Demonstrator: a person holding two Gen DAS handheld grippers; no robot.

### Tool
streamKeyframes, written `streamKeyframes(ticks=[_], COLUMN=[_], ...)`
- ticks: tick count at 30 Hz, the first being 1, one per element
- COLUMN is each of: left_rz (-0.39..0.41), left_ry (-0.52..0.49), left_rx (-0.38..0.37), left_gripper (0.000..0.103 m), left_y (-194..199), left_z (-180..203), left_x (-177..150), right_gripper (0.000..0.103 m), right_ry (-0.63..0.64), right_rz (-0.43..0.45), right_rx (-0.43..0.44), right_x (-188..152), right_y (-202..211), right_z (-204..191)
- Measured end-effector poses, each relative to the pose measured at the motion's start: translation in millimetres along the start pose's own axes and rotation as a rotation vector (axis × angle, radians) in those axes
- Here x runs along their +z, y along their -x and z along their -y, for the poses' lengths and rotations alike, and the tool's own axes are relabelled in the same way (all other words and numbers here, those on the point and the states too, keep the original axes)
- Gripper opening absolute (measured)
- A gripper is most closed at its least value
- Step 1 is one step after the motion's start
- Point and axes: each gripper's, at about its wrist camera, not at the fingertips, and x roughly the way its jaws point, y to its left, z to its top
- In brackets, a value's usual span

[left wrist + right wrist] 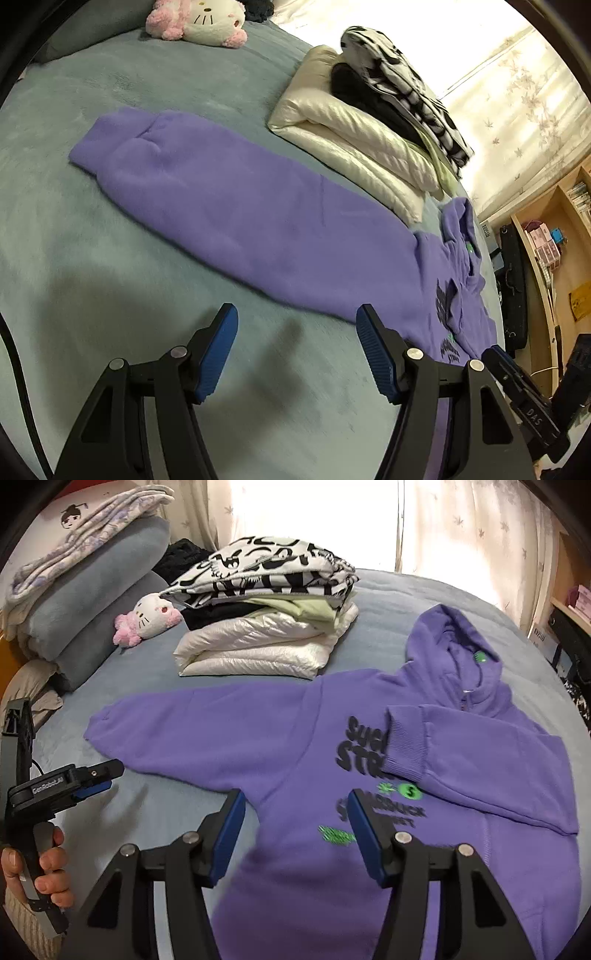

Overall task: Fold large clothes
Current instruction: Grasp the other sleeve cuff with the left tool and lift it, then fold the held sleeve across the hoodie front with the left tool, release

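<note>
**Over the bed, one sleeve left to fold**

Above the grey-blue bed cover point(92, 240), the left gripper point(295, 350) hangs with its blue pads spread apart and nothing between them, just short of the near edge of the outstretched sleeve point(221, 192). The right gripper point(297, 834) is likewise spread and empty, poised over the chest print of the purple hoodie point(332, 757).

The hoodie lies front-up on the cover, hood point(454, 646) toward the curtained window, hem toward the person — its long axis runs from the grippers away to the window. One sleeve point(461, 746) is already laid across the chest, cuff on the lettering; the other stretches out flat to the left, crosswise to the body, its cuff pointing toward the Hello Kitty plush point(147, 618).

The step in hand looks to be that left sleeve. Best to pinch it near the cuff, taking both layers, lift only a little, and carry it across to lie on the first — keeping the shoulder seam as the hinge so the body stays smooth. The stack of folded clothes point(266, 627) beyond is near the sleeve; avoid dragging against it.
</note>
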Motion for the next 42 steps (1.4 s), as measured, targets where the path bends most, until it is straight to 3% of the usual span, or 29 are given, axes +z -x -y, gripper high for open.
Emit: streamKeyframes(ticks=[7,10,13,15,19,23,29,35,42], left_rz=[-0.016,0.009,0.041,0.046,0.11,0.218,0.282,0.221,0.055], left_ry=[0.121,0.165,0.184,0.181,0.143,0.01,-0.227,-0.418,-0.495], left_rx=[-0.023,-0.043,-0.001,0.03,0.068,0.082,0.01,-0.086,-0.076], left_gripper=[0.065,0.059,0.036,0.012,0.007,0.006,0.006,0.006,0.007], left_y=[-22,-24,-28,-30,-16,18,54,40,-36], left_z=[-53,-68,-75,-77,-63,-4,115,235,307], left_x=[37,47,56,59,61,64,51,1,-74], right_gripper=[0.057,0.057,0.057,0.057,0.057,0.057,0.057,0.057,0.057], right_ry=[0.001,0.0,-0.014,-0.025,-0.044,-0.06,-0.126,-0.221,-0.339], right_rz=[-0.023,-0.042,-0.061,-0.068,-0.068,-0.057,-0.028,0.022,0.053], right_rx=[0.003,0.003,0.006,0.01,0.022,0.024,0.035,0.026,-0.025], right_x=[6,3,0,-2,-6,-12,-23,-36,-65], right_y=[-28,-36,-42,-42,-36,-25,2,39,72], right_z=[-11,-10,-6,-2,5,16,48,100,177])
